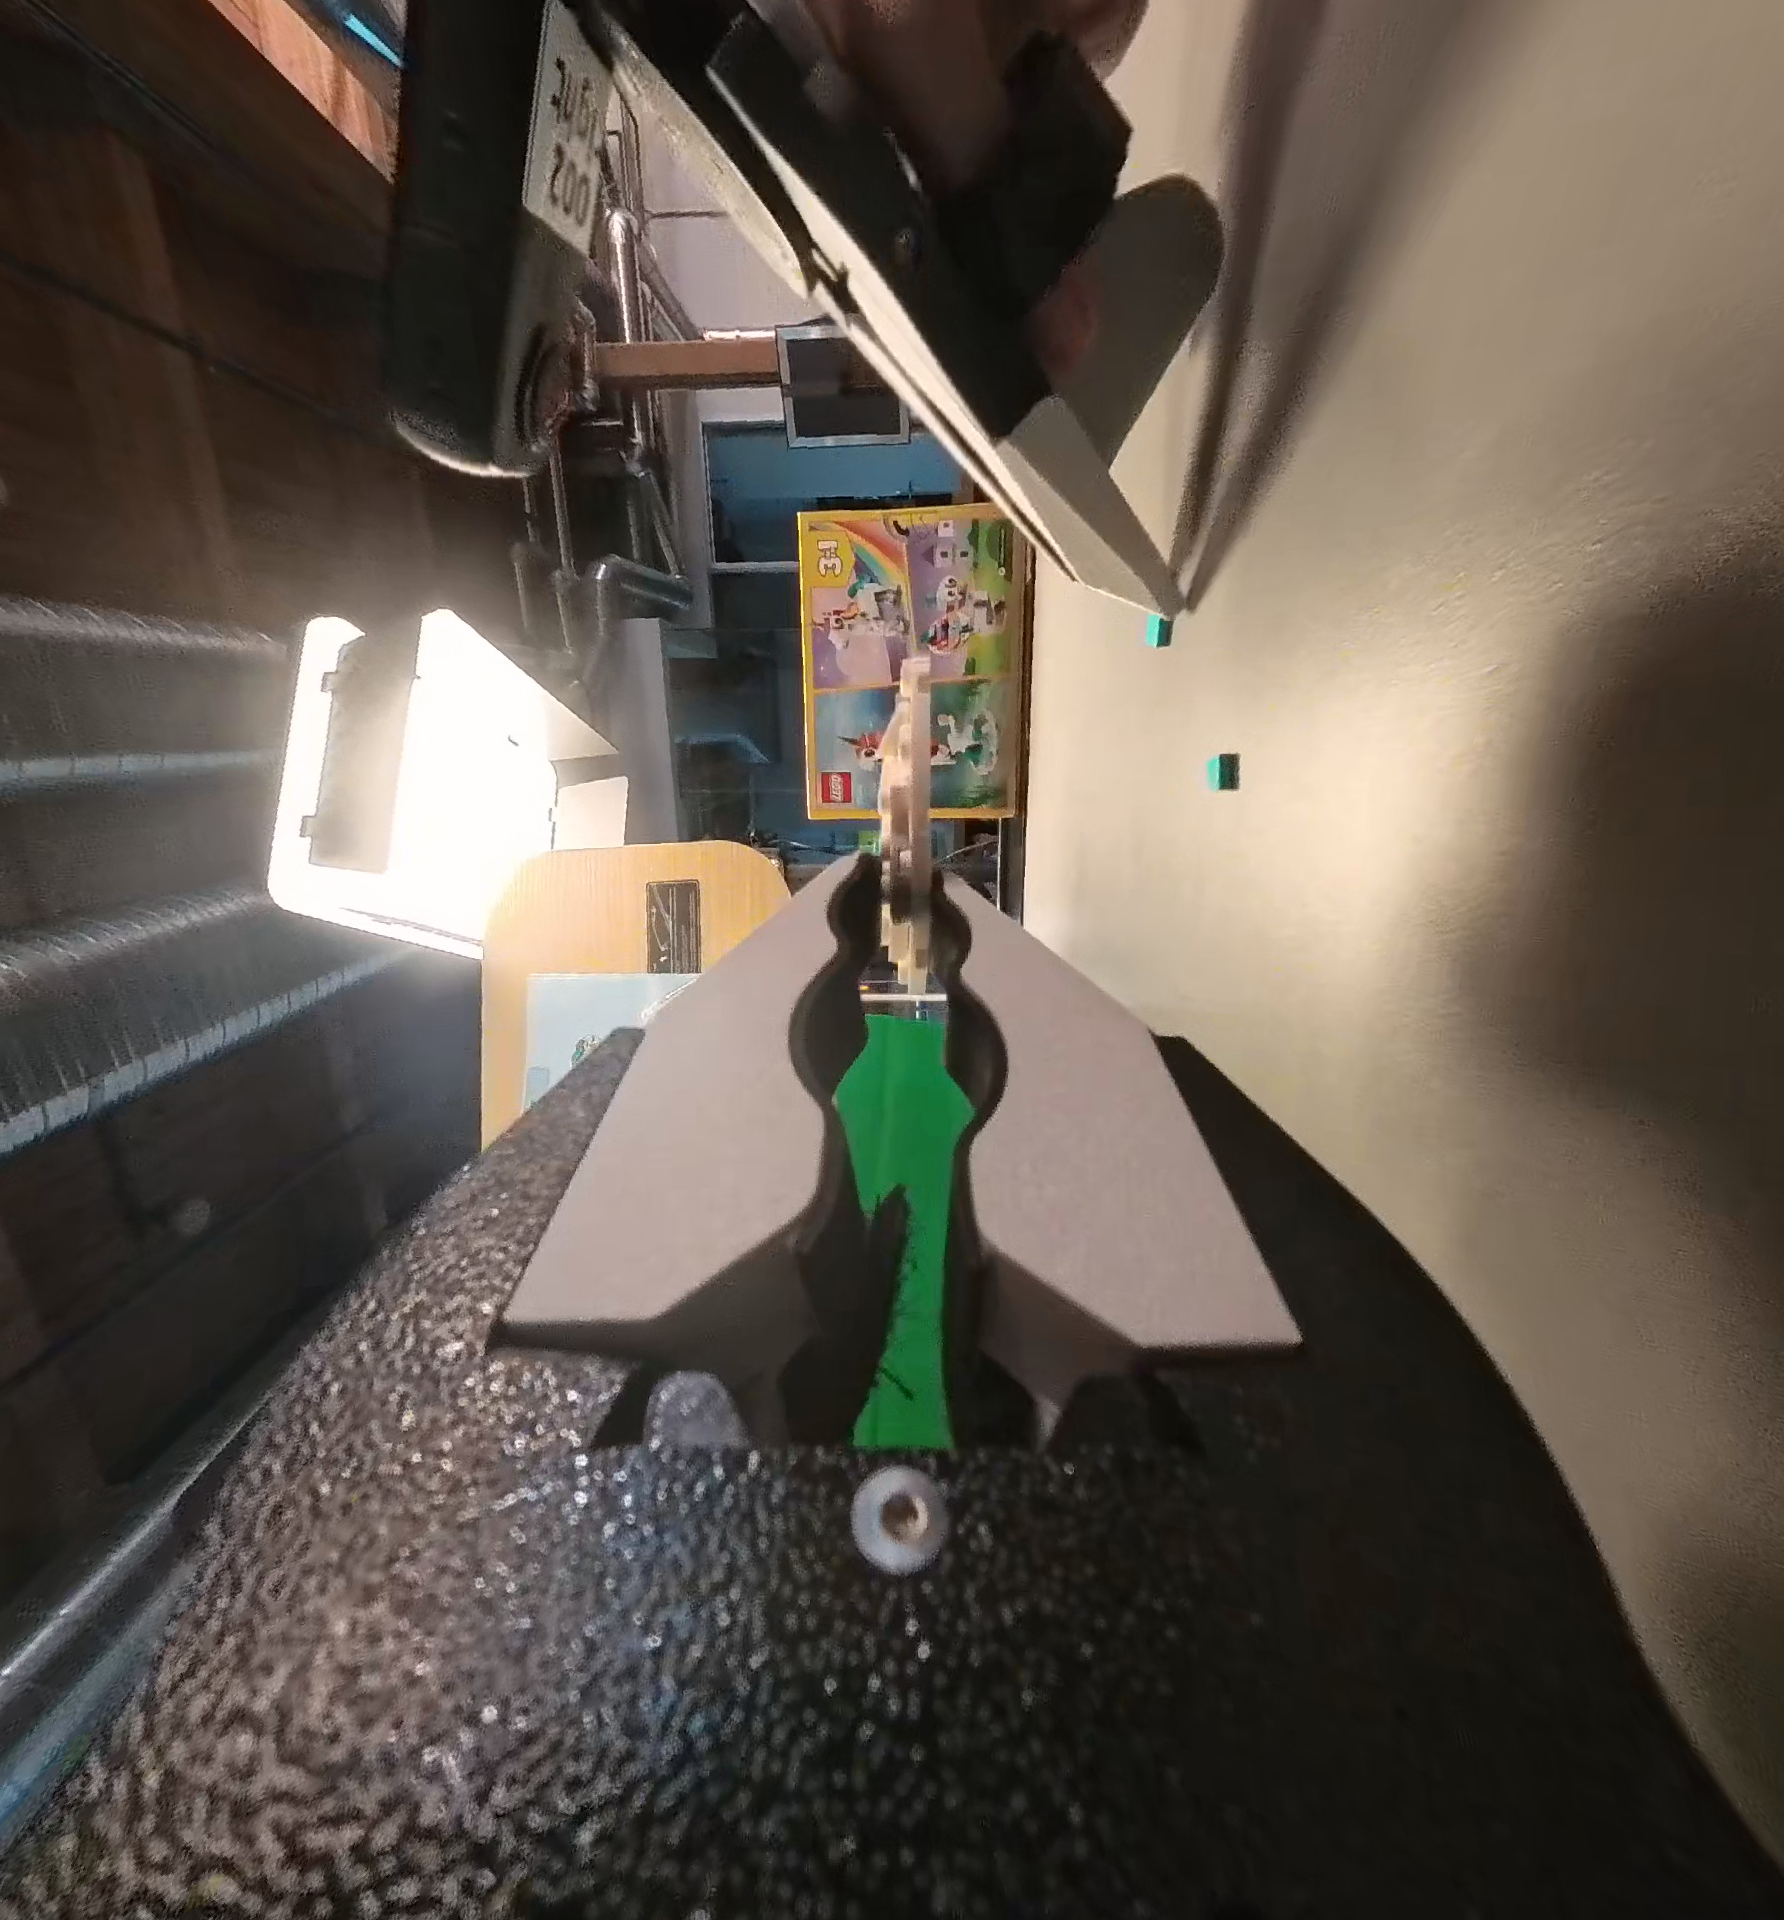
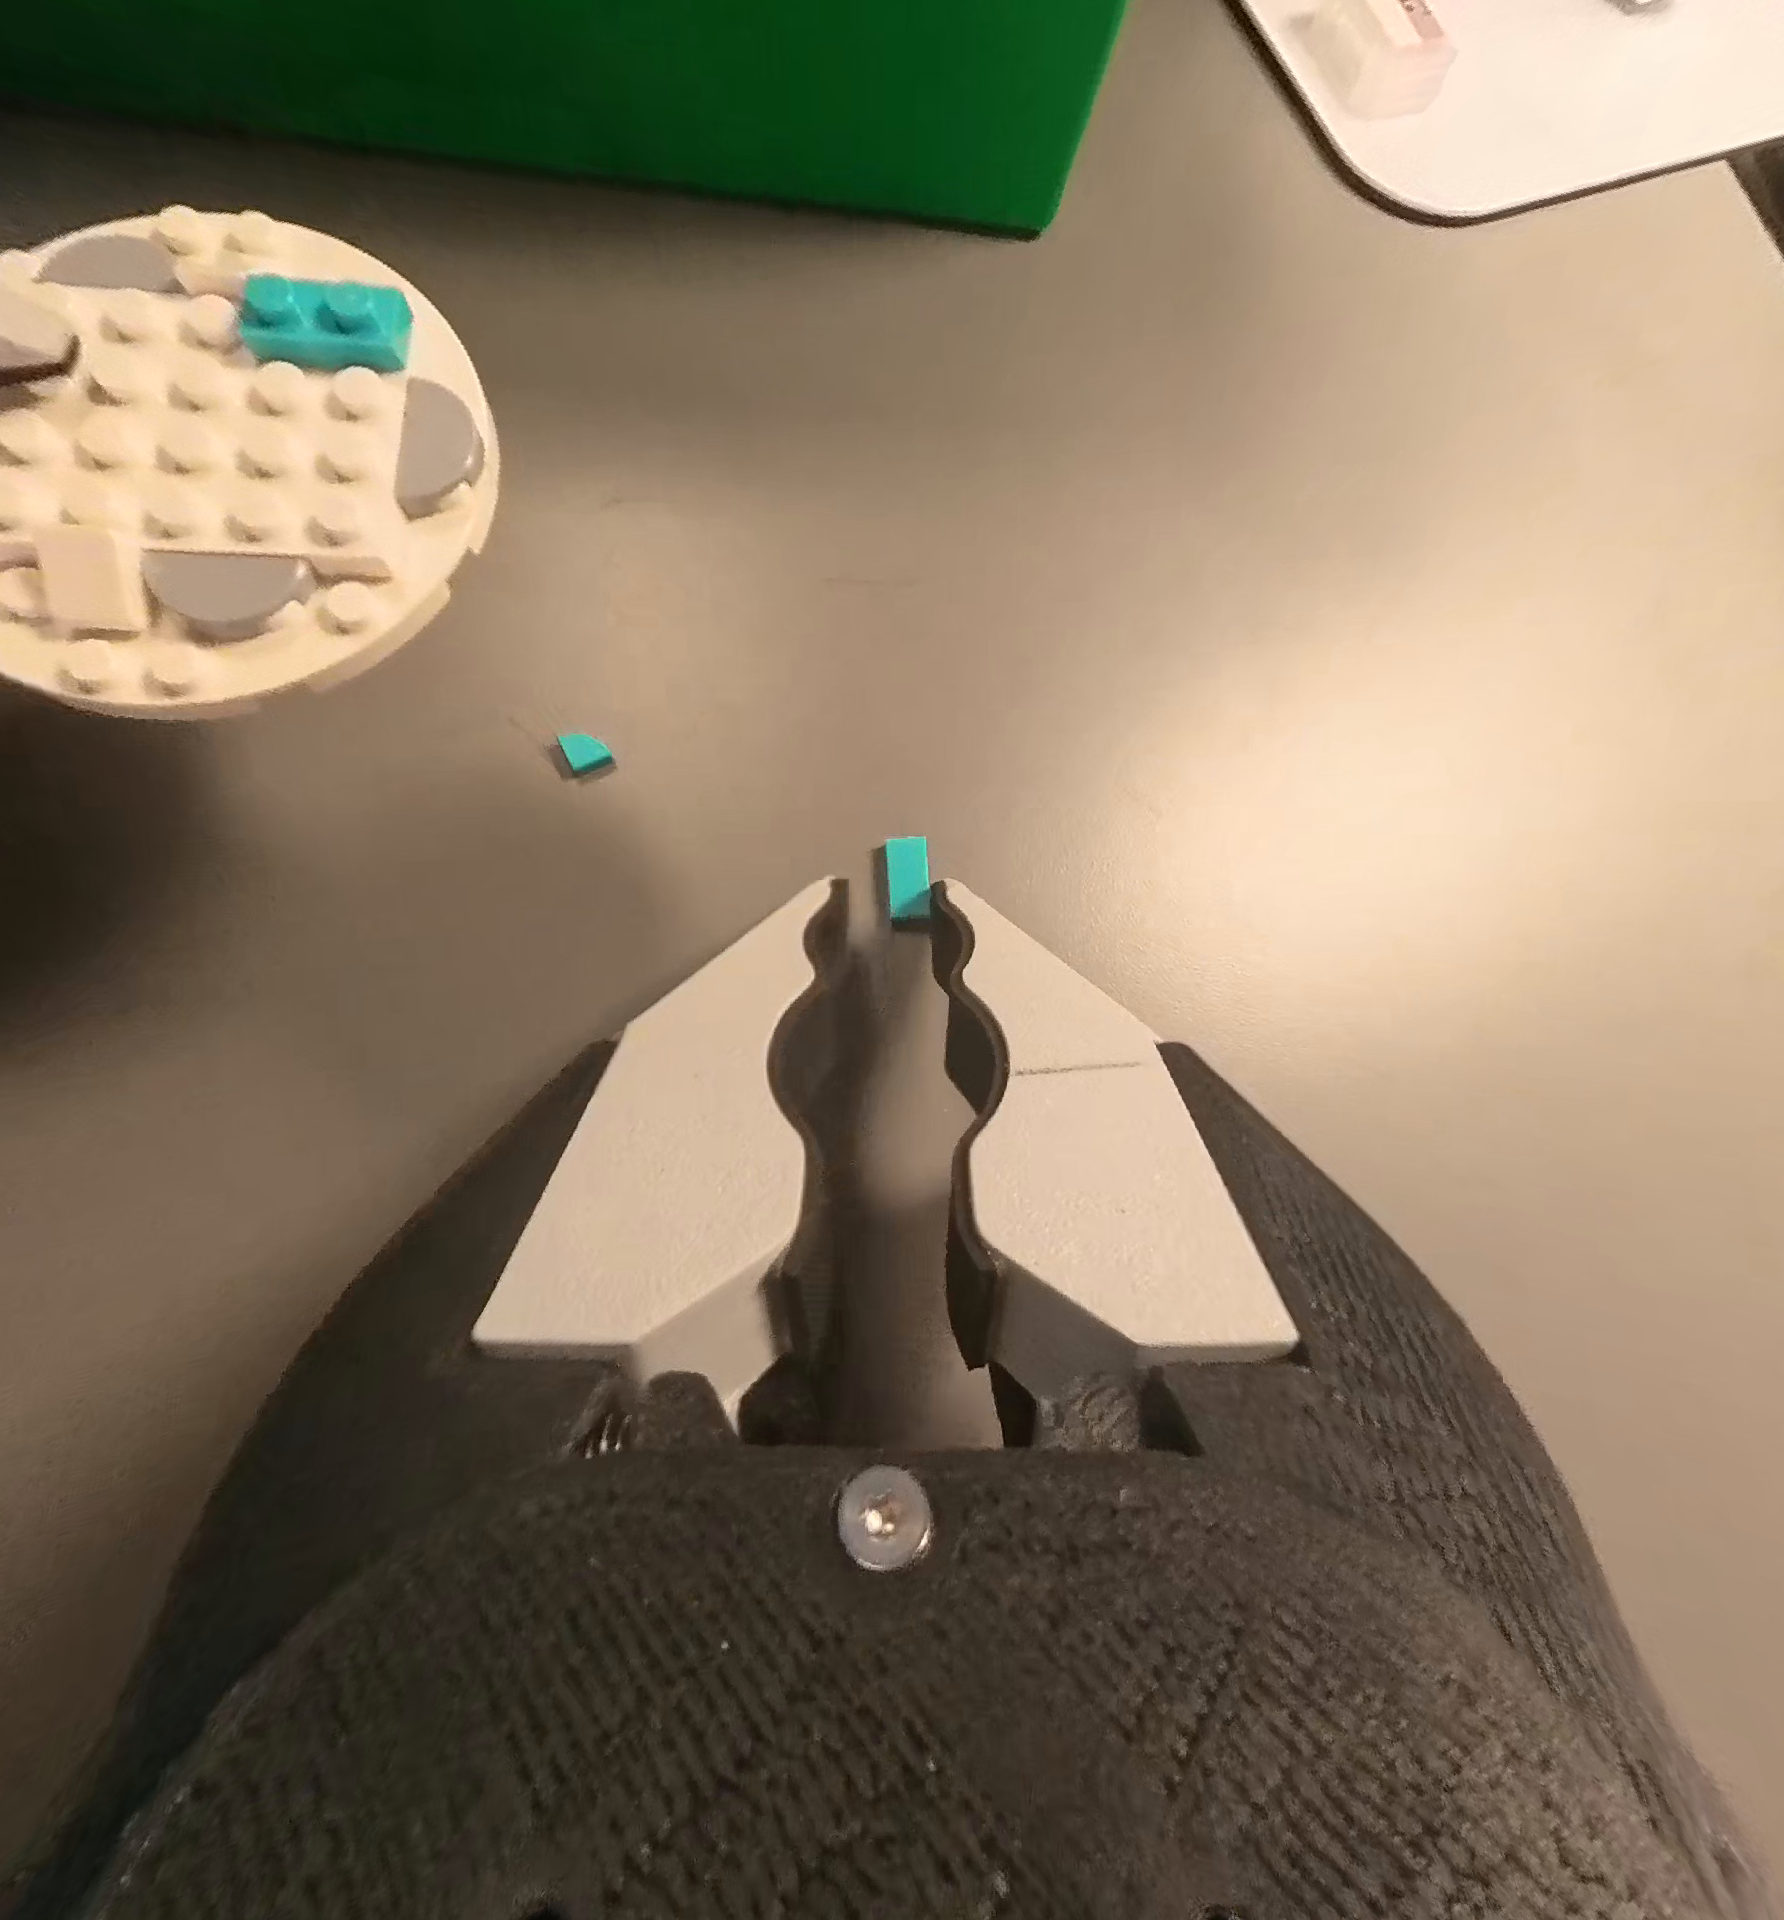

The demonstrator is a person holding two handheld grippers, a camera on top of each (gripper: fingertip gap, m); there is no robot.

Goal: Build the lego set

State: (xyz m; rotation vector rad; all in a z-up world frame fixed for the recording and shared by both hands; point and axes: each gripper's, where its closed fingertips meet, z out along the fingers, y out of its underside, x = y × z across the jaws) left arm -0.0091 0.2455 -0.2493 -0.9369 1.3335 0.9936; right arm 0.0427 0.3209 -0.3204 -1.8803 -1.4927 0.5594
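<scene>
The round cream plate (image 2: 213, 468) is gripped edge-on by the left gripper (image 1: 907, 883), its fingers clamped on the rim, and the plate is held off the grey table (image 2: 1283, 623). On its studded face a teal brick (image 2: 327, 322) is seated near the far edge, with grey half-round tiles (image 2: 436, 447) set around it. At the right gripper (image 2: 893, 888) a small teal tile (image 2: 907, 881) is seen against the inner face of one finger; the tips stand a little apart, so whether it is pinched cannot be told. A second teal quarter-round tile (image 2: 584, 754) is left lying on the table, between plate and right gripper. The set's box (image 1: 909, 665) is stood upright beyond, and a green box (image 2: 555, 94) is placed at the far edge.
</scene>
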